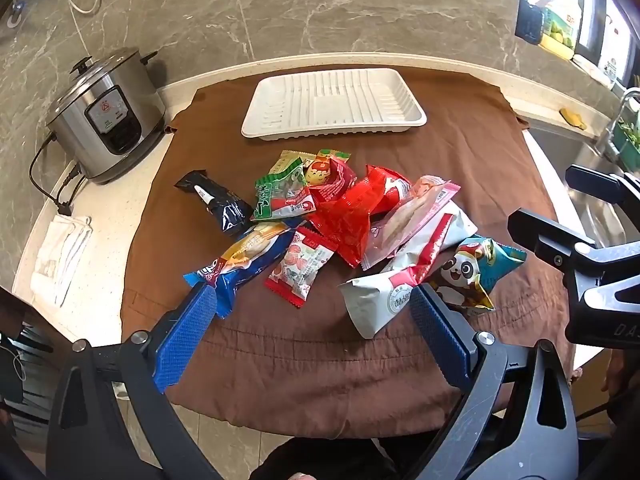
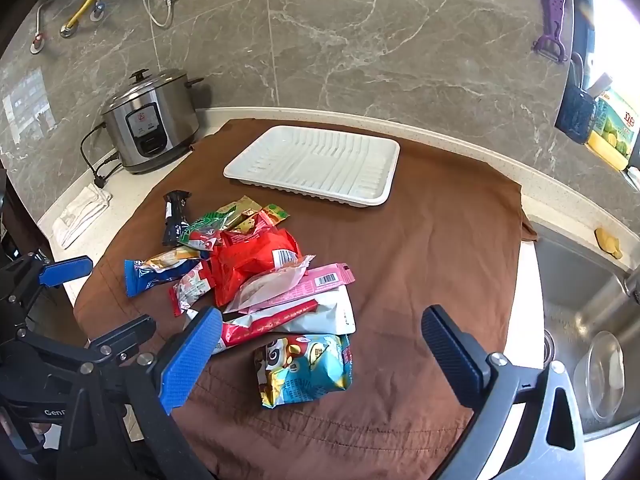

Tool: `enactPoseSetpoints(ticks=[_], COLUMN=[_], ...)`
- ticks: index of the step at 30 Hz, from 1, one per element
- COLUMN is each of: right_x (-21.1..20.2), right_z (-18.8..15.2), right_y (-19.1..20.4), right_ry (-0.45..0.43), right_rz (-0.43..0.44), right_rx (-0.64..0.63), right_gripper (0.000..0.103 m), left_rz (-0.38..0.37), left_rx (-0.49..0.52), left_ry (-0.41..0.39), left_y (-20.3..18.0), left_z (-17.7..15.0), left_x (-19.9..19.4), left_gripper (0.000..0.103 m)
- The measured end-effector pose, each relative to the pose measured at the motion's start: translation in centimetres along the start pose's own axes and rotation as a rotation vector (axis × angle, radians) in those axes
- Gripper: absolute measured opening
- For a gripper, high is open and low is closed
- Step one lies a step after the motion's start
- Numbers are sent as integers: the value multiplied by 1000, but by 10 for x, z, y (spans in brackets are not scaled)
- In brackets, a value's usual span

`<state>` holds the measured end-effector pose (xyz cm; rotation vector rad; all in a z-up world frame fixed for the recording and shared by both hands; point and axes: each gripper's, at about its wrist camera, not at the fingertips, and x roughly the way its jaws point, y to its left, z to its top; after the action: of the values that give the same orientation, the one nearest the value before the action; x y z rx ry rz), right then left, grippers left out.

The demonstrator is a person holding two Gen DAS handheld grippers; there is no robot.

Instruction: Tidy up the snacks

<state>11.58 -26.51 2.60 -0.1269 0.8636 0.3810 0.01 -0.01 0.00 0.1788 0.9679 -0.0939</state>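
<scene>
Both held over the worktop's near edge: my left hand-held gripper [image 1: 312, 320] and right hand-held gripper [image 2: 320, 344], jaws wide, nothing between them. Pile of crinkly coloured snack packets [image 1: 340, 220] mid brown cloth [image 1: 460, 152]. Ribbed white plastic tray [image 1: 334, 102] empty, toward back edge.

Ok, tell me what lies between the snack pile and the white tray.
Only bare brown cloth separates the snack pile from the white tray; both wrist views show it.

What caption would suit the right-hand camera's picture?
Open right gripper above a snack pile on brown cloth, empty white tray behind.
</scene>
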Motion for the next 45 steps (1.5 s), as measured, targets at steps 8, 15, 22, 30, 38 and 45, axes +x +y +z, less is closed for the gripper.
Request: enactPoseSetpoints(ticks=[8, 15, 22, 30, 38, 45], right_x=[2, 4, 4, 4, 2, 2], right_z=[1, 1, 2, 2, 0, -1], right_y=[0, -1, -1, -2, -2, -1], right_ry=[1, 3, 2, 3, 2, 3], right_rz=[2, 4, 4, 5, 8, 8], right_rx=[2, 3, 7, 7, 11, 13], right_gripper=[102, 102, 102, 102, 102, 102], left_rz=[-5, -2, -4, -4, -3, -16], left_rx=[-3, -2, -2, 0, -2, -19], left_ry=[-2, -1, 1, 6, 7, 25], left_y=[-1, -1, 2, 4, 3, 4], left_z=[0, 1, 2, -1, -2, -7], left_x=[0, 0, 7, 6, 6, 1], left_gripper=[98, 98, 98, 98, 98, 98])
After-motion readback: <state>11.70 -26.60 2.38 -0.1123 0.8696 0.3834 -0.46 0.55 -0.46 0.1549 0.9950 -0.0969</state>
